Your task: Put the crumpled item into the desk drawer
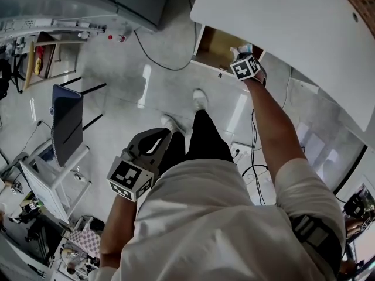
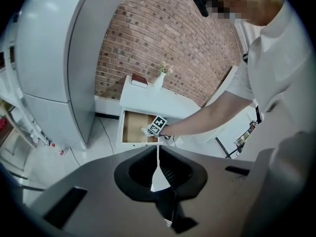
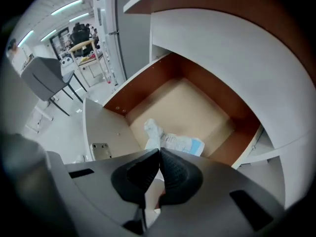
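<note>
Here the right hand-held gripper [image 3: 159,152] pinches the crumpled item [image 3: 174,142] inside the drawer [image 3: 197,100].

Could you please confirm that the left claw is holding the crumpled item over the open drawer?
Not quite: it is the right claw, not the left, that holds the crumpled item over the open drawer, as the right gripper view shows. The left claw is shut and empty, away from the desk.
</note>
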Action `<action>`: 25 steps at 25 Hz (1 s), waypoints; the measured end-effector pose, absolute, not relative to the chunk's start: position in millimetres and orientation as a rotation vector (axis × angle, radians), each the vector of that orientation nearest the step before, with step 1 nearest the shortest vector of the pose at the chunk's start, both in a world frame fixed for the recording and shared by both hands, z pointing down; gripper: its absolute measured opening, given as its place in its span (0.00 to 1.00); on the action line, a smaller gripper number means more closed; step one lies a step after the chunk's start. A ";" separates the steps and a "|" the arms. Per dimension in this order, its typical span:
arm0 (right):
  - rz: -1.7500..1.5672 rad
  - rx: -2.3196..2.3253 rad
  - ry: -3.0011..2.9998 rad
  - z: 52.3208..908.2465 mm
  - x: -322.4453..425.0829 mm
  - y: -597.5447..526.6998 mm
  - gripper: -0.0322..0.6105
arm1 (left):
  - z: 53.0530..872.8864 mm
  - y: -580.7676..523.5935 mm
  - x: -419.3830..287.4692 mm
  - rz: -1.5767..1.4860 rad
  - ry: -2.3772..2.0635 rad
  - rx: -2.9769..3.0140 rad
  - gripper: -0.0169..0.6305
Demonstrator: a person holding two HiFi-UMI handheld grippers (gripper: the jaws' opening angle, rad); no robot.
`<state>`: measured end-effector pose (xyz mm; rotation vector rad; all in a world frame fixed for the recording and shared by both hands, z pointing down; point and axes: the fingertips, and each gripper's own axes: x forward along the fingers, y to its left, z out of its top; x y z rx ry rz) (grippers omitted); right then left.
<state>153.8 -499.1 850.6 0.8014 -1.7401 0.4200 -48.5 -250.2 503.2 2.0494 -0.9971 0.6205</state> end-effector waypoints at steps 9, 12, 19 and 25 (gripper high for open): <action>0.460 0.786 -1.687 895.3 148.1 -517.5 0.10 | 522.2 -259.3 -56.8 0.633 -0.990 2.010 0.07; 0.474 0.777 -1.671 904.9 145.5 -522.5 0.10 | 527.1 -263.4 -59.9 0.629 -0.986 2.004 0.08; 0.485 0.760 -1.604 916.4 150.7 -524.8 0.10 | 535.6 -265.7 -74.2 0.616 -1.013 1.975 0.08; 0.503 0.740 -1.632 923.7 144.0 -522.7 0.10 | 540.6 -260.3 -80.4 0.613 -1.014 1.971 0.07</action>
